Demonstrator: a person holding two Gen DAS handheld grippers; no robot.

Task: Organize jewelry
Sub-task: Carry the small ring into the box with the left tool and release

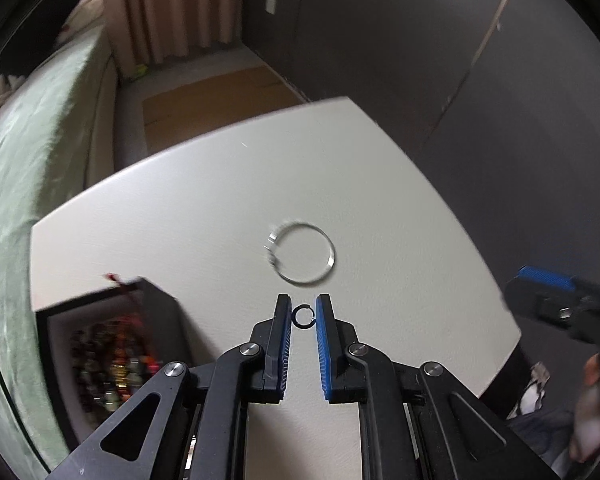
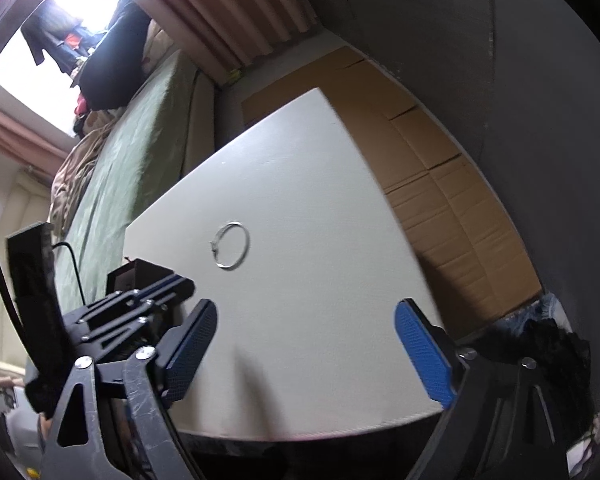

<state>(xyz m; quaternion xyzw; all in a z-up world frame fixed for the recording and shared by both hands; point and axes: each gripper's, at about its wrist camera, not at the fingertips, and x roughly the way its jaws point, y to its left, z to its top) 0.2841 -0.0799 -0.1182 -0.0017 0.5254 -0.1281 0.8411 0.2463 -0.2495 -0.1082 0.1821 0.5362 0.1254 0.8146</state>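
My left tool [image 1: 303,316] is closed on a small dark ring [image 1: 302,316], pinched by its rim between the 2 blue pads near the tips, clear of the bench [image 1: 204,184]. The jewelry box [image 1: 112,344] lies to the lower left of this tool, close by, lid open and full of coloured pieces, blurred here; I judge the ring goes there, so the coming move is a short swing left and down over the box's near wall. A silver bangle [image 1: 301,253] lies flat just ahead of the tool tips, apart from the ring. In the right wrist view my right tool [image 2: 304,344] stands wide open with nothing between its pads, low over the near bench edge; the bangle [image 2: 231,245] sits ahead and slightly left of it. The left tool is nearer the box. Most of the bench is bare, with open room ahead and right.
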